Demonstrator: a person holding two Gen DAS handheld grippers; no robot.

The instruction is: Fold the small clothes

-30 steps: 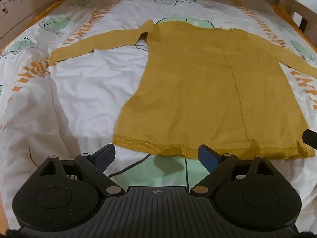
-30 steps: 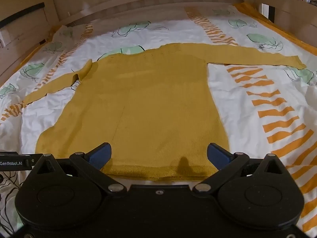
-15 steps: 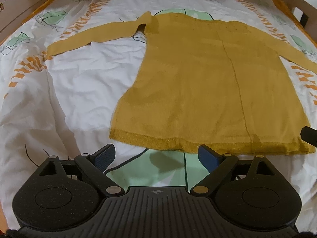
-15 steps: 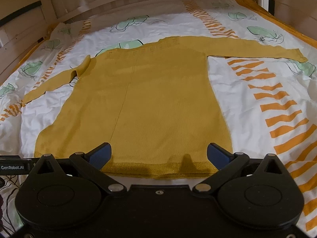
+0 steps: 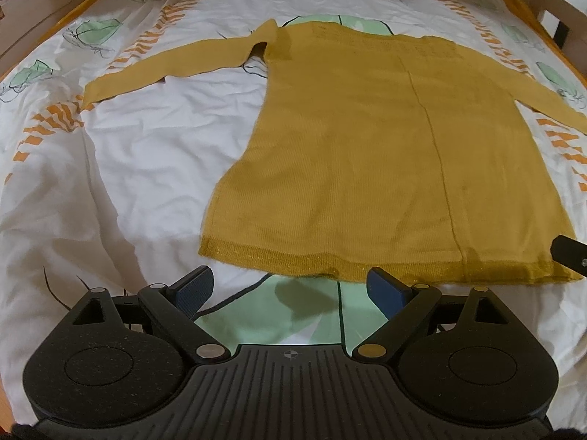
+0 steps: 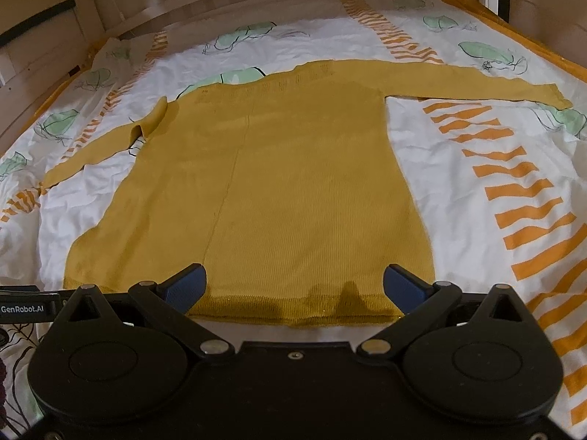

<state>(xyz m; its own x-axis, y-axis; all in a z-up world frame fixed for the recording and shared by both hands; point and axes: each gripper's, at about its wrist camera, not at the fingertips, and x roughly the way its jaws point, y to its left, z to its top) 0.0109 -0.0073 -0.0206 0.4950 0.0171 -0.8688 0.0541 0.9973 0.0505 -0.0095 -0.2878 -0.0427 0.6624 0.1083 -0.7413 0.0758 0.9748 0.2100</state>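
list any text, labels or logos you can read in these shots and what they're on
"GenRobot.AI": white letters on a black bar at the left edge of the right wrist view, beside the right gripper.
A small round crosshair mark, no letters, on the body of the left gripper.
No readable text on the yellow sweater or the printed bedsheet.

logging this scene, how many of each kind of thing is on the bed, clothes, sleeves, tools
yellow sweater: 1
sleeves spread out flat: 2, left sleeve and right sleeve
open tools near the hem: 2, left tool and right tool
patterned bedsheet: 1
total: 6
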